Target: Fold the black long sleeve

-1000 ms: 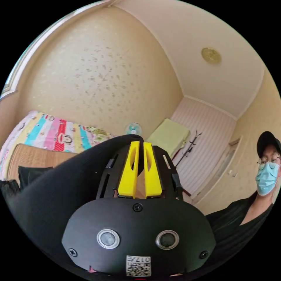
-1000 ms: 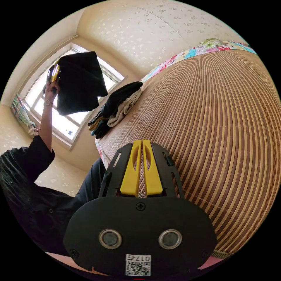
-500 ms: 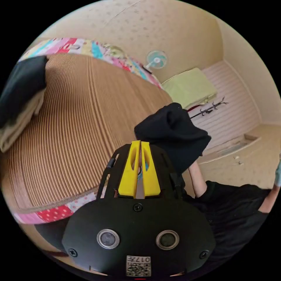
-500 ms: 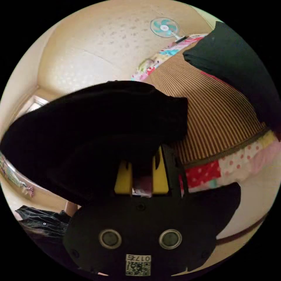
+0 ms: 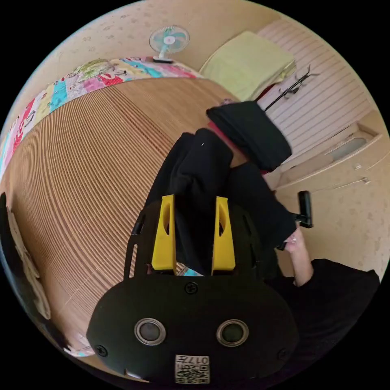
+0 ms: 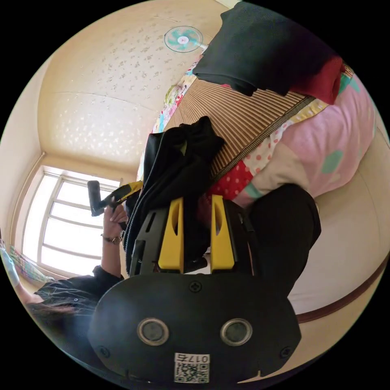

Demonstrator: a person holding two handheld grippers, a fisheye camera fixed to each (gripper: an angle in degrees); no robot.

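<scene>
The left hand-held gripper (image 5: 191, 231) and the right hand-held gripper (image 6: 196, 233) are both holding their yellow jaws spread apart.

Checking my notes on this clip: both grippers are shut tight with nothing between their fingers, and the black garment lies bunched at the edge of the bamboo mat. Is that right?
Not quite. Both grippers are open, and the black garment sits between their yellow fingers. The left gripper view and the right gripper view both show the gap. The garment does lie bunched at the edge of the bamboo mat.
</scene>
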